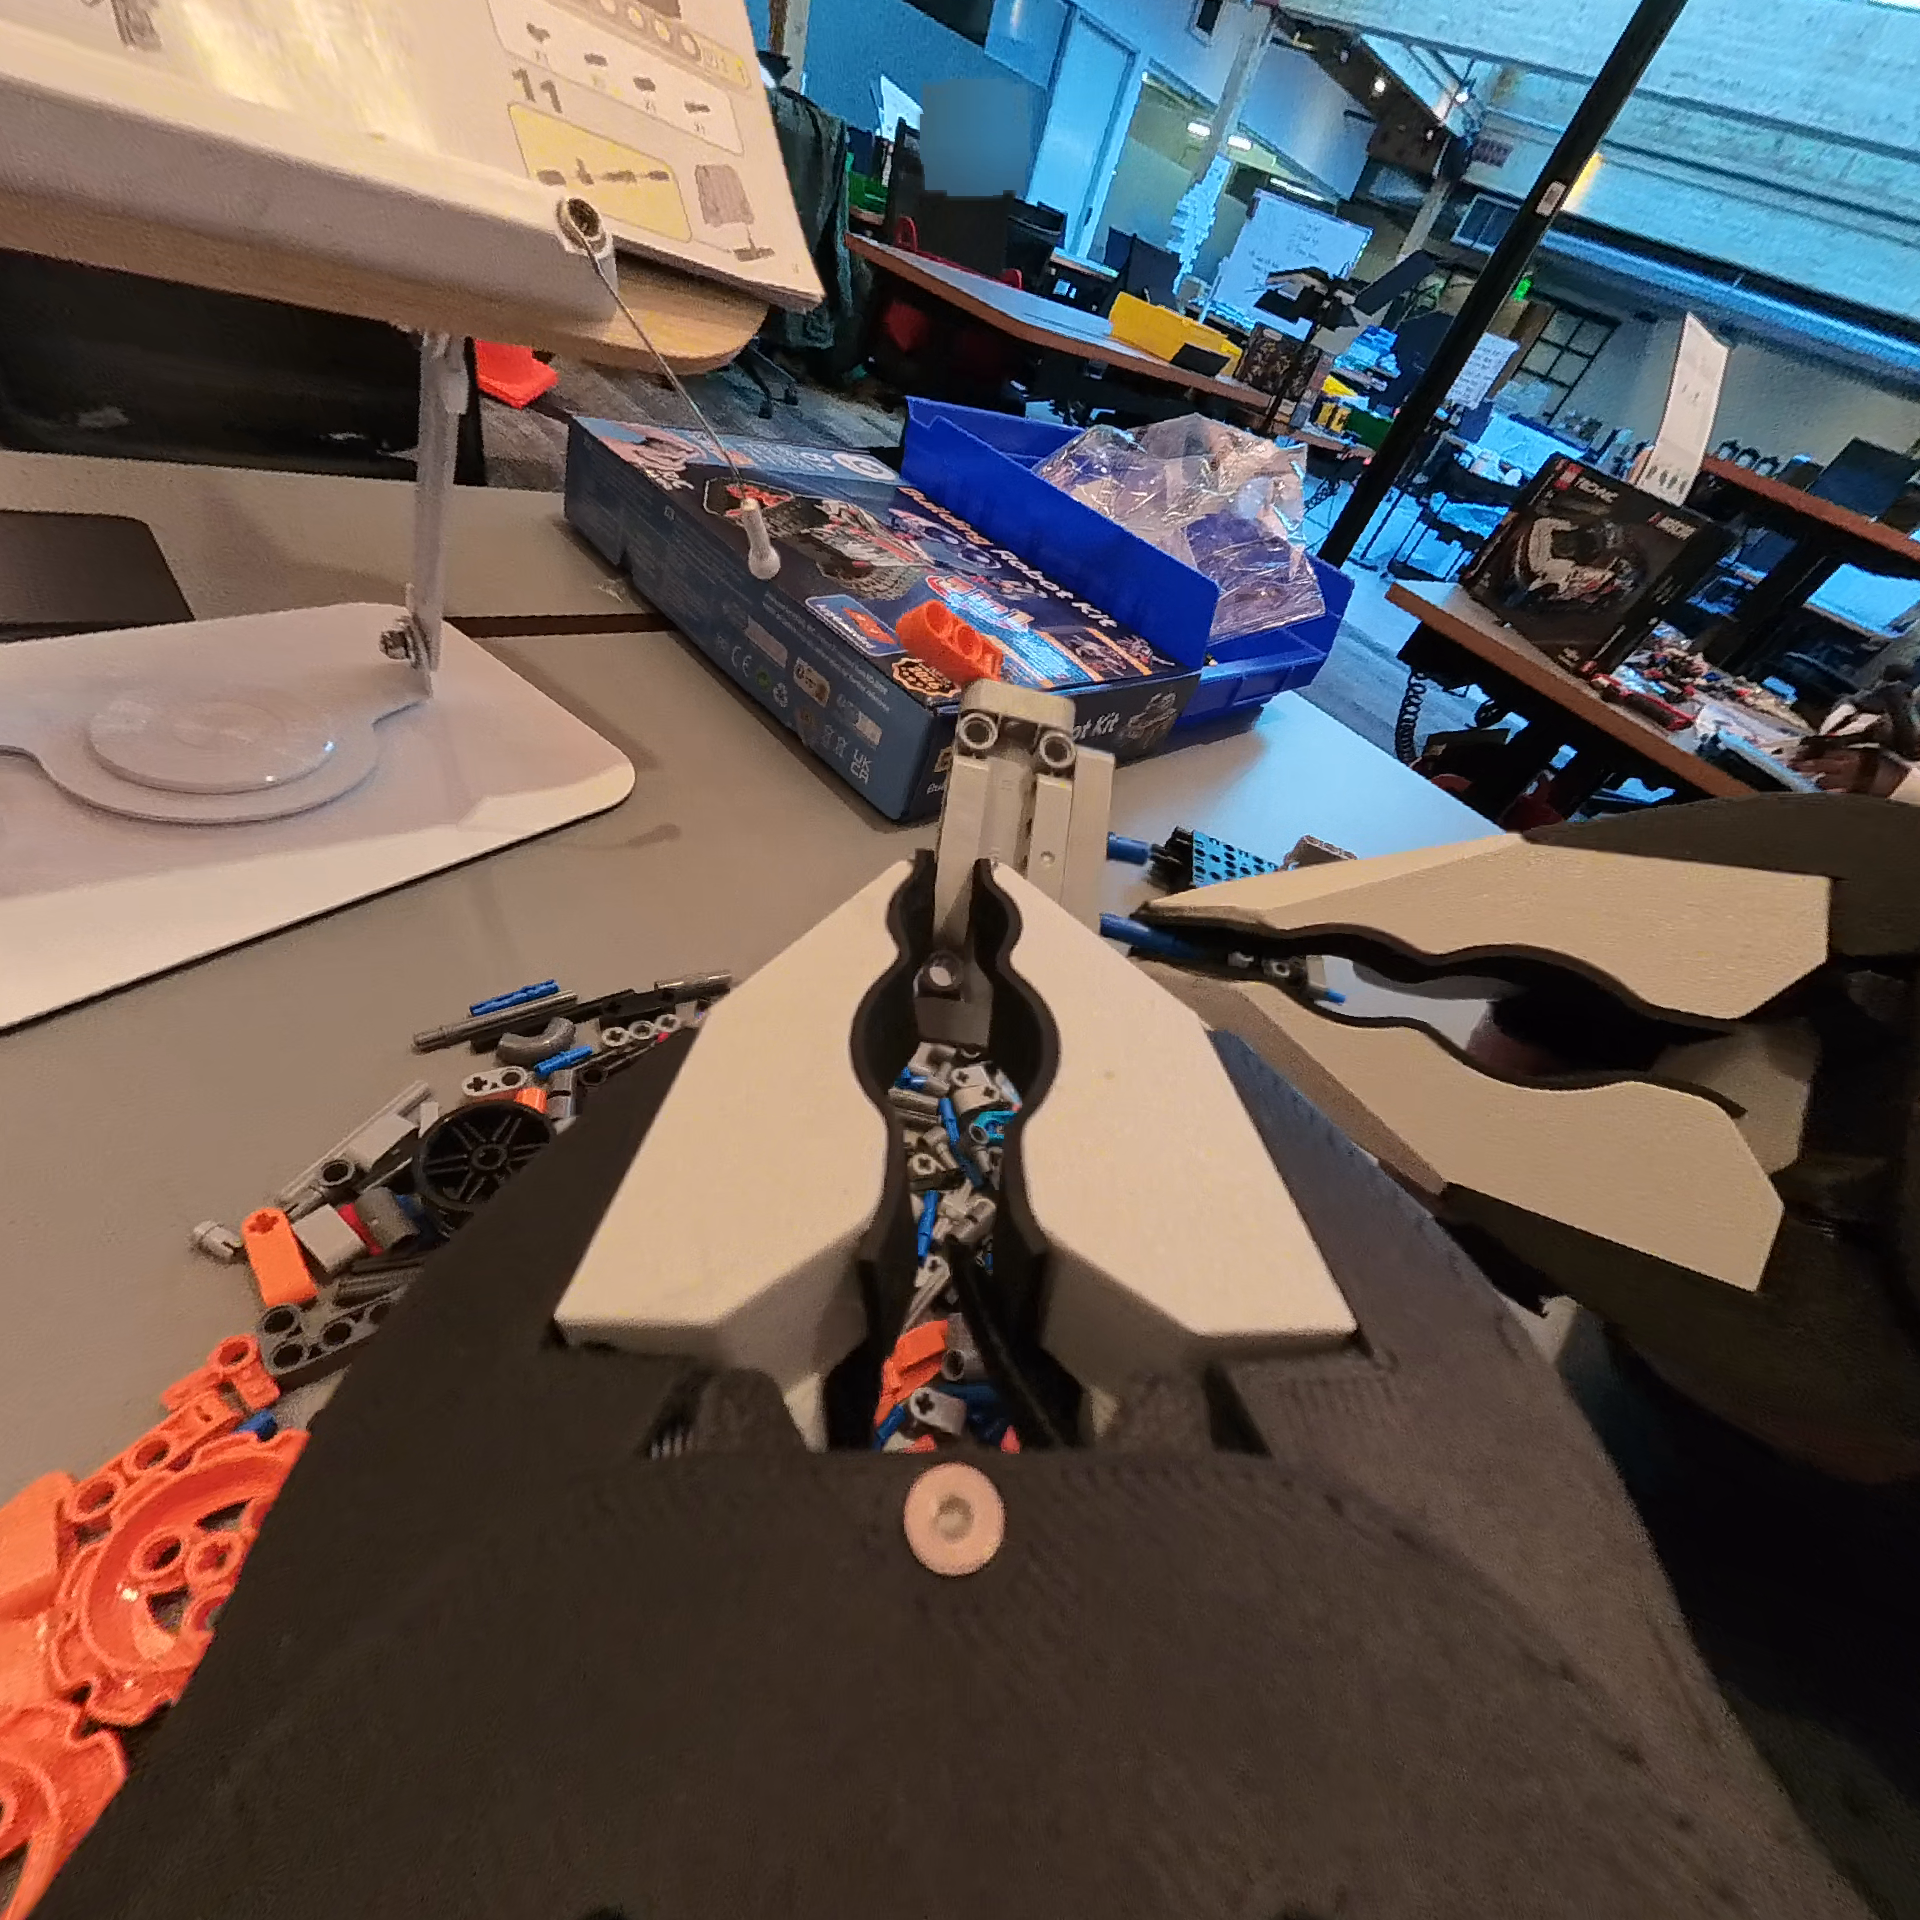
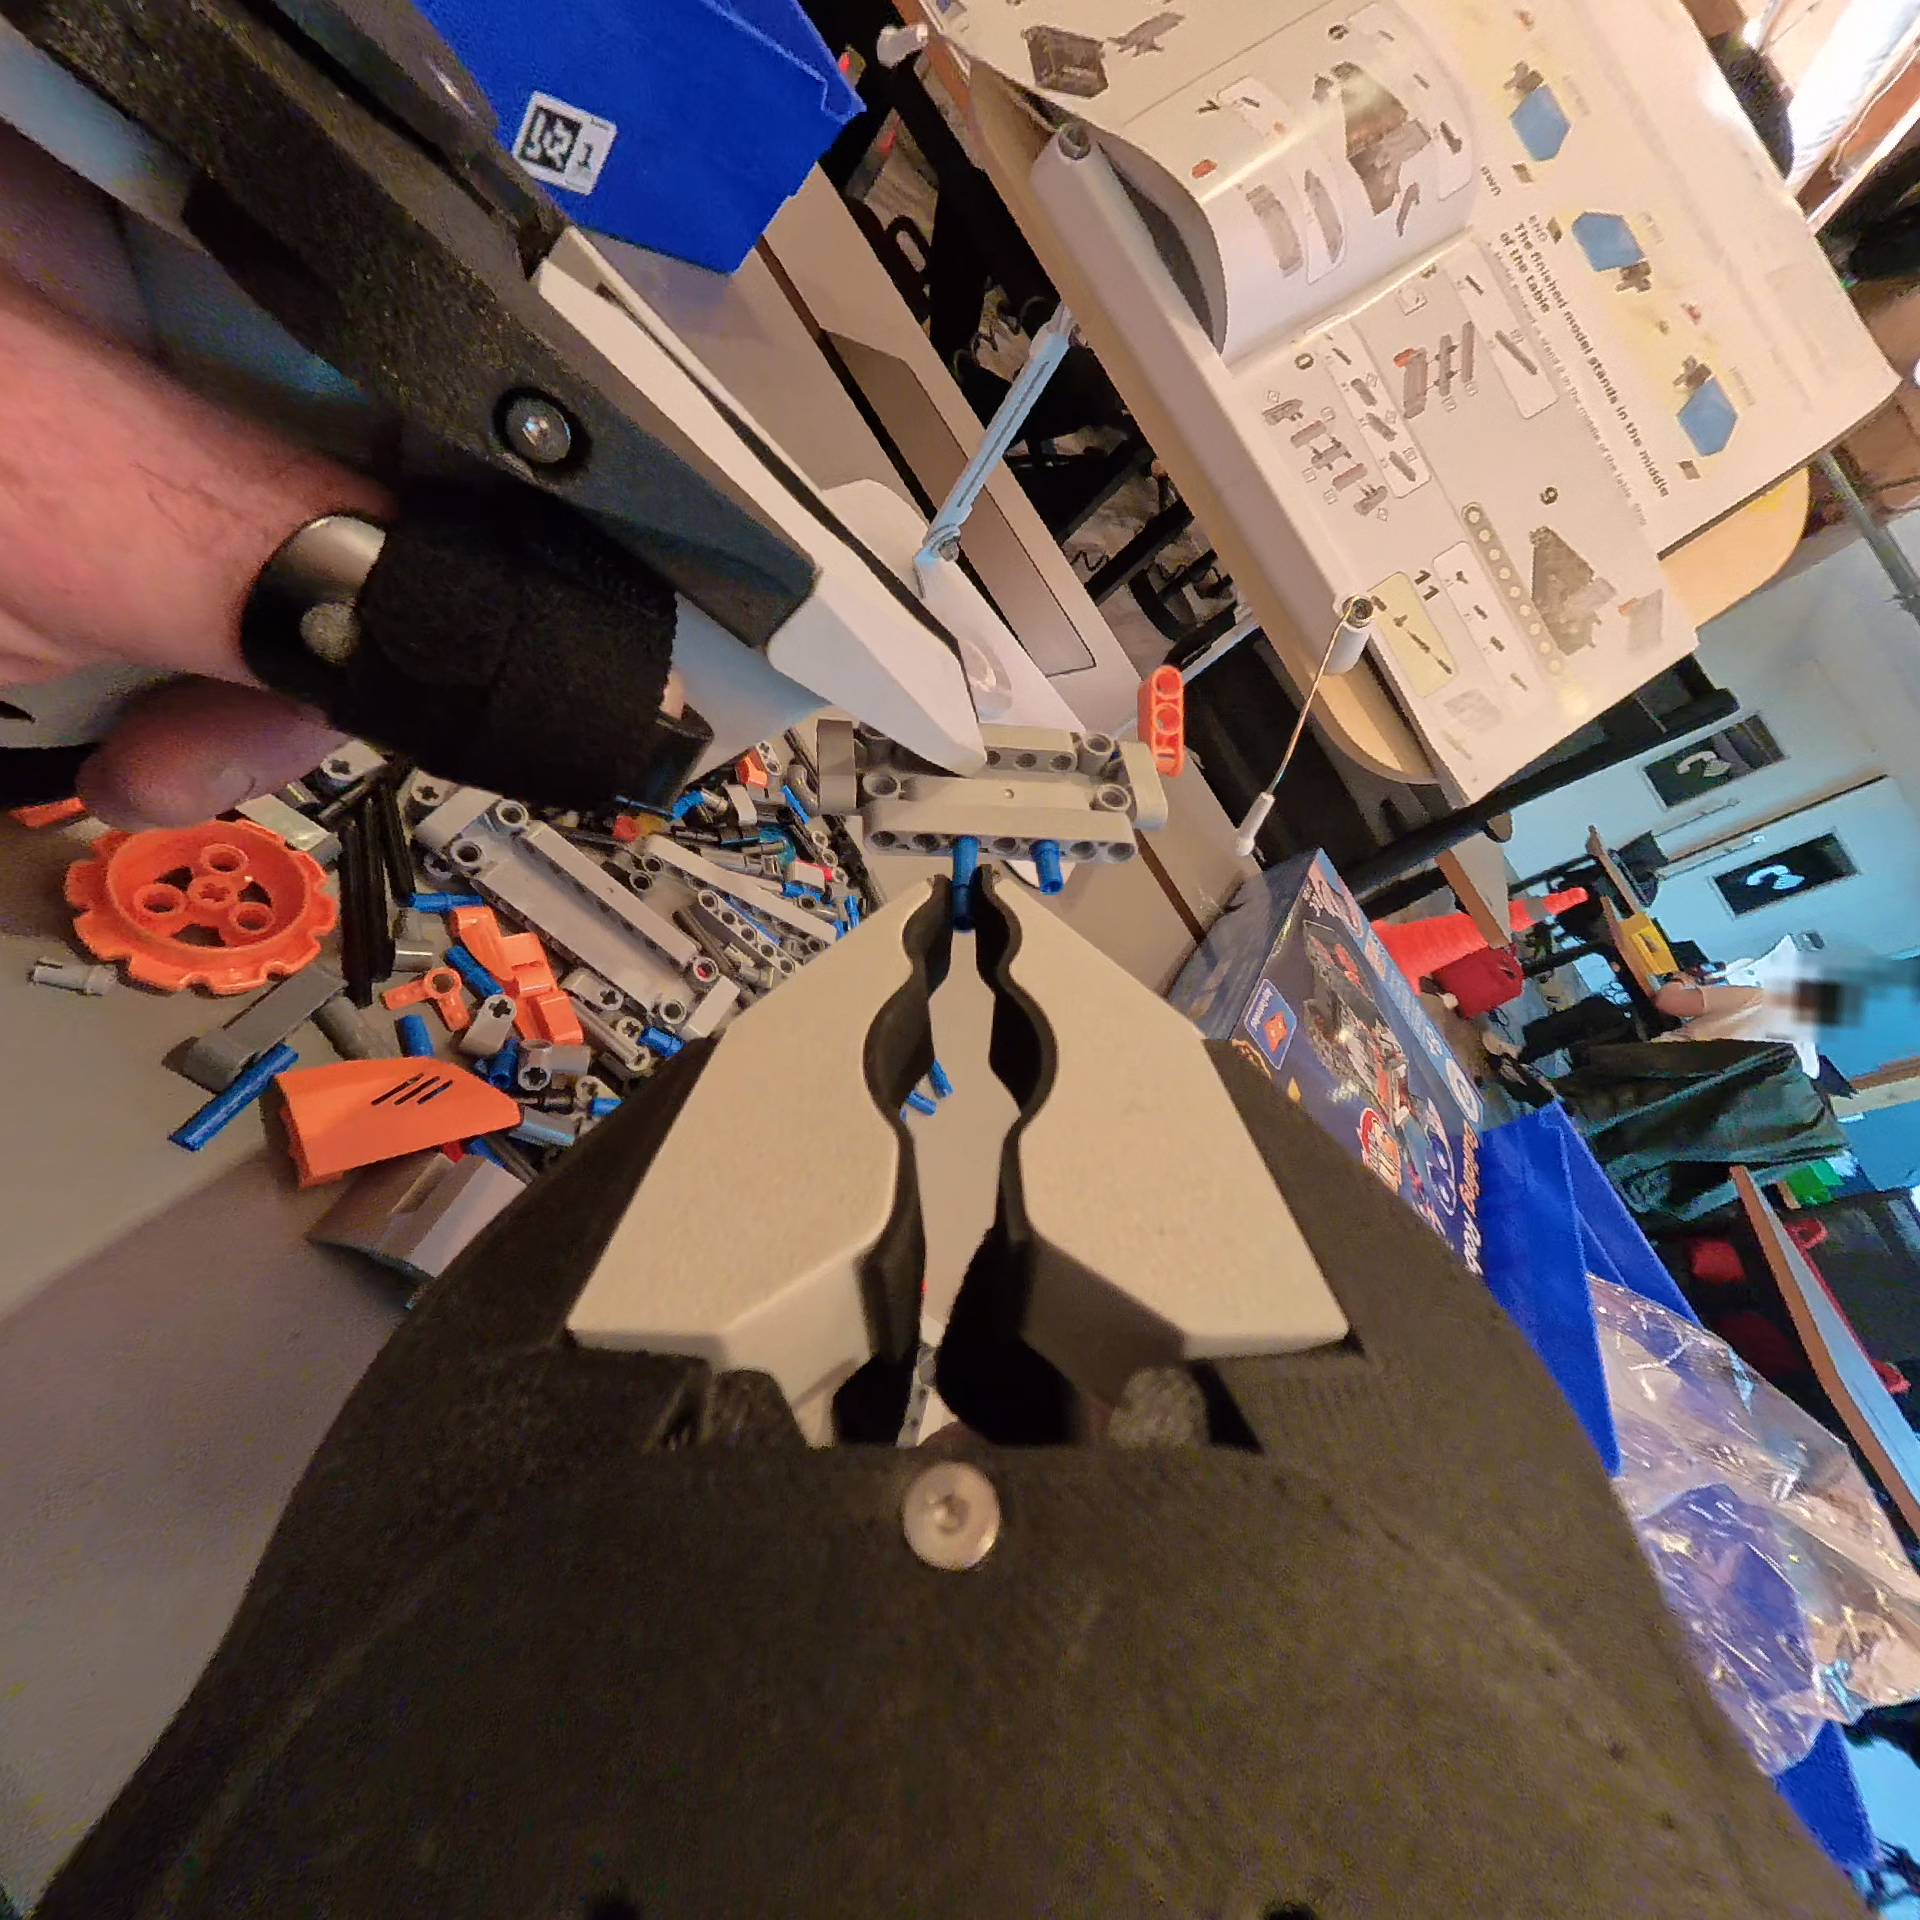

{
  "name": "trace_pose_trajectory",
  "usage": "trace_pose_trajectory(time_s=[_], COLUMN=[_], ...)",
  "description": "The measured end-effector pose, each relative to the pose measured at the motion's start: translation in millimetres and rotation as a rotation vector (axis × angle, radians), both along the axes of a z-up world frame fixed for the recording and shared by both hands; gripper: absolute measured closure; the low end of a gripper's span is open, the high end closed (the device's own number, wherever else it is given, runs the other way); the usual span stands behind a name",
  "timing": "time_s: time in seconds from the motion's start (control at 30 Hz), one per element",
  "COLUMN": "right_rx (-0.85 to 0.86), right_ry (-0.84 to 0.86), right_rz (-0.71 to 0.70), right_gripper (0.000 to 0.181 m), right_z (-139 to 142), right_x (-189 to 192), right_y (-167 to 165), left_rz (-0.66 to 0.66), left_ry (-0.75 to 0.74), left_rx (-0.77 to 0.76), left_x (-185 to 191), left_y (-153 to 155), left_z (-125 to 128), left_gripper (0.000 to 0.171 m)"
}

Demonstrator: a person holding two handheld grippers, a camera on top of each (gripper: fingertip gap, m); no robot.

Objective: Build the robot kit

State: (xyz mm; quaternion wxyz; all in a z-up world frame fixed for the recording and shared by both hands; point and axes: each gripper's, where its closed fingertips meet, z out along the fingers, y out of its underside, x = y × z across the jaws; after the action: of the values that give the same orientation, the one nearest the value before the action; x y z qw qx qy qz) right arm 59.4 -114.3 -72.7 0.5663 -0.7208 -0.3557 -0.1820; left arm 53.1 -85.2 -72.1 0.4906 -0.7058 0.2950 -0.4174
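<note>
Gripping: left gripper [image 1: 951, 883], jaws clamped on a grey beam assembly [image 1: 1013, 800] held upright above the table [image 1: 727, 883]. Right gripper [image 2: 971, 899], jaws pinched on a blue pin [image 2: 964, 883] plugged into the assembly's lower beam. Judgement: keep the pin square to its hole, the assembly braced steady. Surroundings: loose parts pile [image 2: 582, 935] at 9 o'clock; kit box [image 1: 862, 613] at 12; booklet stand [image 1: 312, 707] at 10. Bare table lies towards 9 o'clock, beyond the pile.

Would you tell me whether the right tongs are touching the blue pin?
Touching: in the right wrist view the right tongs pinch the blue pin between their tips.
</note>
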Motion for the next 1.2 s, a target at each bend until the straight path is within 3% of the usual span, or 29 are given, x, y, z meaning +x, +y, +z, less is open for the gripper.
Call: trace_pose_trajectory(time_s=[0.63,1.2], right_rx=[0.013,-0.036], right_ry=[0.175,0.184], right_rz=[0.12,0.16], right_gripper=[0.179,0.179], right_z=[11.0,7.1], right_x=[-3.8,-3.0], right_y=[-5.3,-8.9], left_rz=[-0.121,-0.112], left_ry=[-0.193,-0.145], left_rx=[-0.255,-0.198], left_x=[5.2,5.6], left_y=[-8.5,-10.4], left_z=[-5.7,-6.6], left_gripper=[0.166,0.166])
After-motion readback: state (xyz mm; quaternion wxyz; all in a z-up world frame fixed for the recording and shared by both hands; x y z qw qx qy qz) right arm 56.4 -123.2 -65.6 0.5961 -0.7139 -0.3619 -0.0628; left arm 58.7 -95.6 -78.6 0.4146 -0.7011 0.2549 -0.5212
